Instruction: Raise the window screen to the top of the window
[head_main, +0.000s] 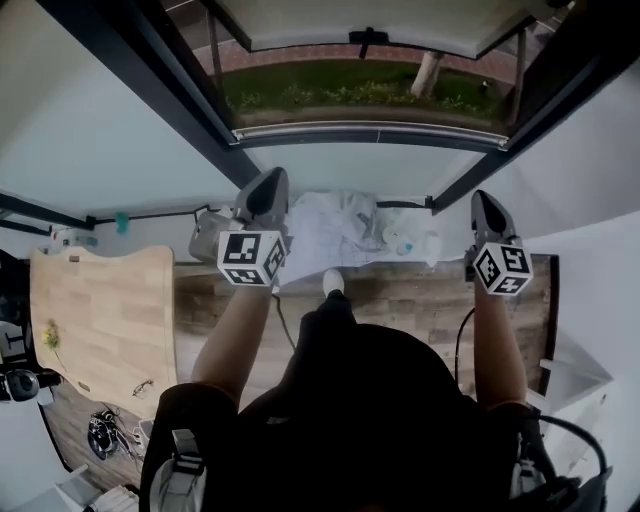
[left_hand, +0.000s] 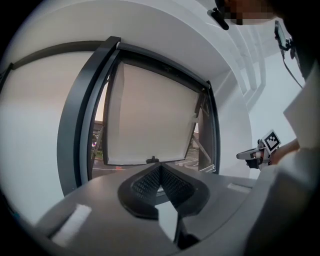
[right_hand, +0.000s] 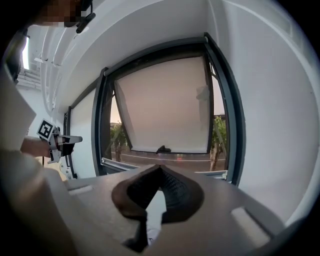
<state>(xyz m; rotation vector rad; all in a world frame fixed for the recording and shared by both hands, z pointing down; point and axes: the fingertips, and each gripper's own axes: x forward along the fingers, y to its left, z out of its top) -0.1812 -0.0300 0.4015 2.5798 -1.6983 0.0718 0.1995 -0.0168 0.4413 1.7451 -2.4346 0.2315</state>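
Note:
The window's dark frame (head_main: 190, 100) fills the top of the head view. A pale screen panel (left_hand: 150, 115) covers most of the opening, and its lower edge carries a small black handle (left_hand: 152, 160). The same panel (right_hand: 167, 107) and handle (right_hand: 163, 149) face the right gripper view, with a strip of street and trees showing below. My left gripper (head_main: 268, 190) is held out toward the window's left side, shut and empty. My right gripper (head_main: 487, 205) reaches toward the right side, also shut with nothing in it. Both are short of the panel, and neither touches it.
A heap of white cloth and bags (head_main: 350, 225) lies on the floor under the sill (head_main: 370, 130). A light wooden table (head_main: 100, 300) stands at the left, a white cabinet (head_main: 575, 390) at the right. White walls flank the window.

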